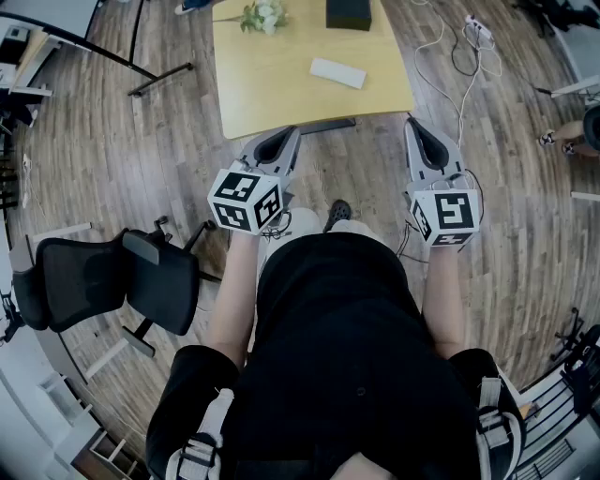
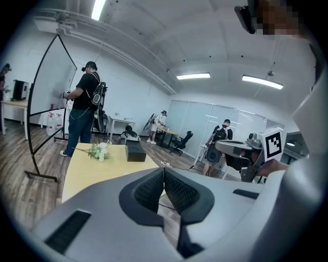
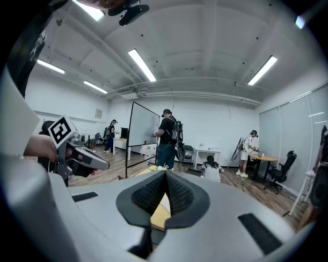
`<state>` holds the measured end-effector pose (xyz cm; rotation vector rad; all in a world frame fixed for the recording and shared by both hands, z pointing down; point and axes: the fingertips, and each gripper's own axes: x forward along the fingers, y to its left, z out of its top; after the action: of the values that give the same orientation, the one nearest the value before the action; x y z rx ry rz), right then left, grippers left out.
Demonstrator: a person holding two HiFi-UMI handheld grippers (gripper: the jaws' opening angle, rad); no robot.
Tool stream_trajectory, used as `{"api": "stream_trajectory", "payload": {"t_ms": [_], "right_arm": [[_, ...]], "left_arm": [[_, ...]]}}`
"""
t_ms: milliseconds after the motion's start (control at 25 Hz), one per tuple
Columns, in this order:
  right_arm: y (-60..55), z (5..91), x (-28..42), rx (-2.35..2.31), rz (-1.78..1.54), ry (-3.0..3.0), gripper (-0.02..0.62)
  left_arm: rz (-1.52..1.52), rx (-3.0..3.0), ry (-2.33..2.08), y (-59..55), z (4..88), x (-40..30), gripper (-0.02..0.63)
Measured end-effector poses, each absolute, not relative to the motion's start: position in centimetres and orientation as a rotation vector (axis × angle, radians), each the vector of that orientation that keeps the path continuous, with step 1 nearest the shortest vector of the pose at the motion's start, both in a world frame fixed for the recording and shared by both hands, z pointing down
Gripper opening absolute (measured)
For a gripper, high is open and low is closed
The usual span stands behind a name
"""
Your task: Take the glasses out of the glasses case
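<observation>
Showing ribbed black pads (image 2: 148, 192) pressed together: left tool (image 2: 164, 171), right tool (image 3: 166, 175)

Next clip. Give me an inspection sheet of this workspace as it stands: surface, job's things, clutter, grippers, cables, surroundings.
Surface: yellow table, mostly bare, ahead of both grippers.
Job's things: black box at the far edge, white flat item nearer; cannot tell which is the glasses case; no glasses seen.
Clutter: flower bunch at the far edge, left of the black box.
Grippers: left gripper and right gripper both shut and empty, short of the table.
Cables: cables loose on the floor right of the table.
Surroundings: black office chair at the person's left; other people in the room.
</observation>
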<state>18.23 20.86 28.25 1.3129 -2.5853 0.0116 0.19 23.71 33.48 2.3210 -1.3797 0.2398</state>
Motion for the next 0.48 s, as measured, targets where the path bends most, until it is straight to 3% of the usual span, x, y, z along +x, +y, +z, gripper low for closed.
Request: {"api": "stream_trajectory", "payload": {"t_ms": [480], "right_arm": [[22.2, 27.7, 20.3, 1.437, -0.007, -2.554, 0.014]], "left_arm": [[0.323, 2.400, -1.255, 23.5, 33.6, 3.0, 0.021]]}}
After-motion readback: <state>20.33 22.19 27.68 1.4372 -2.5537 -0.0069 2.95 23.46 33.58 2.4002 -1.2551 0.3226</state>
